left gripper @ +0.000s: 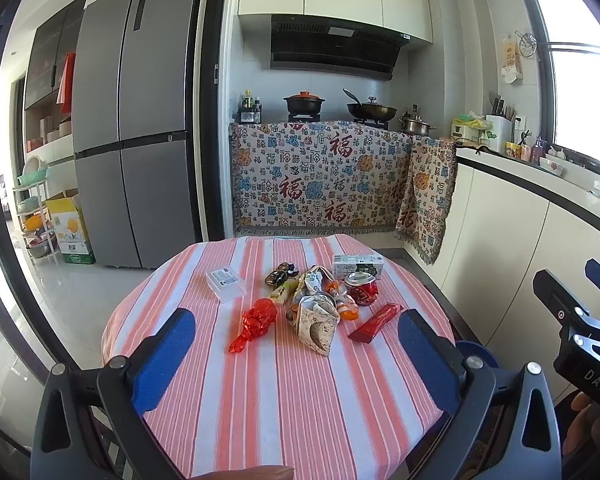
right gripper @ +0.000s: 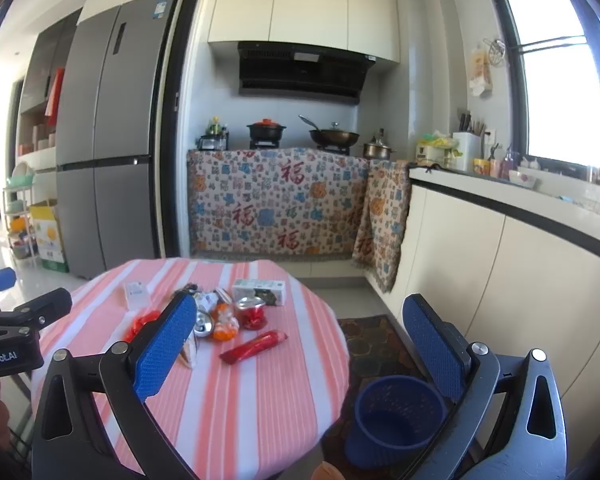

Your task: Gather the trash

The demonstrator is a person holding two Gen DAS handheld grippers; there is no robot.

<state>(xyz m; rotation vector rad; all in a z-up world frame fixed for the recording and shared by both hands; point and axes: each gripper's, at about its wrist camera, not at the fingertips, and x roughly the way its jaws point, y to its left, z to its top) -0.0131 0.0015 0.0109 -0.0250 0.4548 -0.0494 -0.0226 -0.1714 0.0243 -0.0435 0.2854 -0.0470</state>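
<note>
Trash lies in a cluster on the round table (left gripper: 260, 400) with a pink-striped cloth: a crumpled red wrapper (left gripper: 256, 323), a folded paper bag (left gripper: 316, 322), a long red wrapper (left gripper: 376, 322) (right gripper: 254, 345), a crushed red can (left gripper: 362, 288) (right gripper: 252, 312), a white carton (left gripper: 357, 265) (right gripper: 260, 291), a clear plastic box (left gripper: 225, 283) and an orange snack packet (right gripper: 224, 322). My left gripper (left gripper: 296, 354) hangs open over the near table. My right gripper (right gripper: 300, 350) is open too, above the table's right edge. A blue waste bin (right gripper: 396, 416) stands on the floor beside the table.
A grey fridge (left gripper: 136, 120) stands at the left, a stove counter draped in a patterned cloth (left gripper: 320, 180) at the back, and a white counter (right gripper: 520, 240) along the right. A dark mat (right gripper: 376, 344) lies under the bin. A fingertip (left gripper: 252, 473) shows at the bottom edge.
</note>
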